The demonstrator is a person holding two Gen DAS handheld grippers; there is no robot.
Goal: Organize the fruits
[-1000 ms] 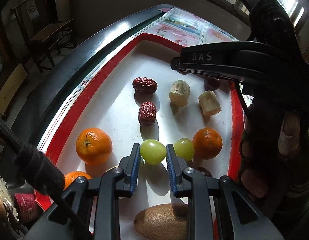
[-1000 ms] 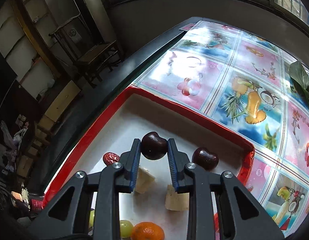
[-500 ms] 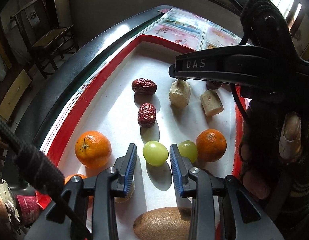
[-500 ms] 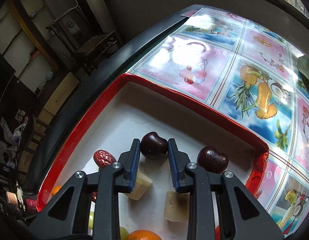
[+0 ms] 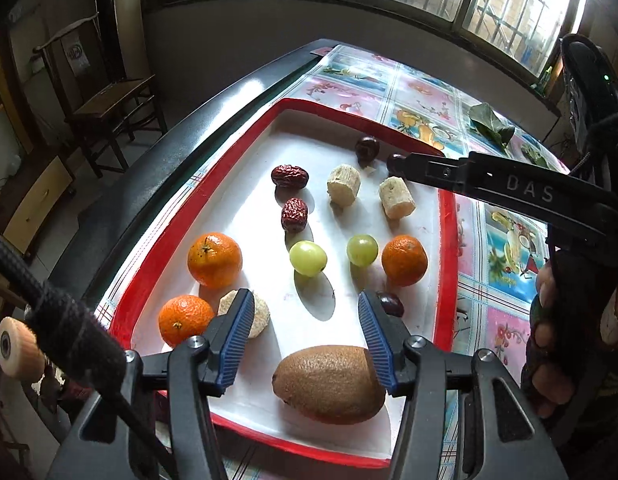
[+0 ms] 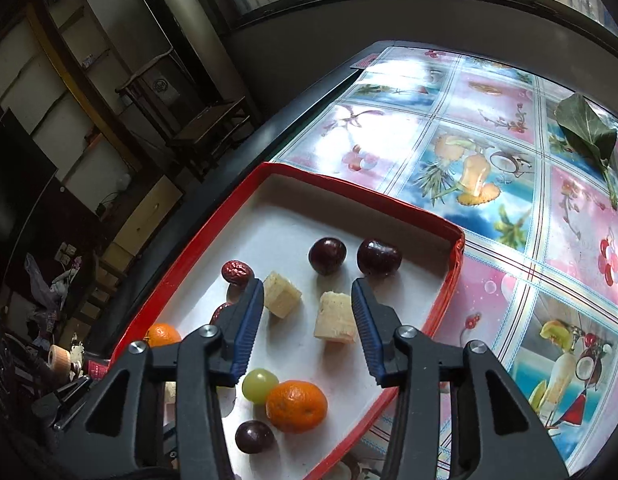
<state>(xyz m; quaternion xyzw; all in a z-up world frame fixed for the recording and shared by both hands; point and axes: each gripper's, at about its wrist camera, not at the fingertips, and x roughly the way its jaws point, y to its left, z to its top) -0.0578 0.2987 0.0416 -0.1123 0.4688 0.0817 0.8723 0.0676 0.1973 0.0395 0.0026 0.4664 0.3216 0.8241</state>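
Both tongs spread, empty, above the red-rimmed white tray (image 5: 245, 168)

Left tongs (image 5: 307, 336) gape; the round green grape (image 5: 307, 258) lies just ahead between their tips. It looks slick and soft: pinch its middle lightly. Right tongs (image 6: 307, 316) gape short of two dark cherries (image 6: 327, 255).

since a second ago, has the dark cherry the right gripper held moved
Yes. The right gripper is open, and that cherry rests on the tray beside the other cherry.

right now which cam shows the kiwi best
The left wrist view. The kiwi lies whole and close at the near end of the red tray, just below the open left gripper. In the right wrist view I can't find it; the gripper's body covers that end of the tray.
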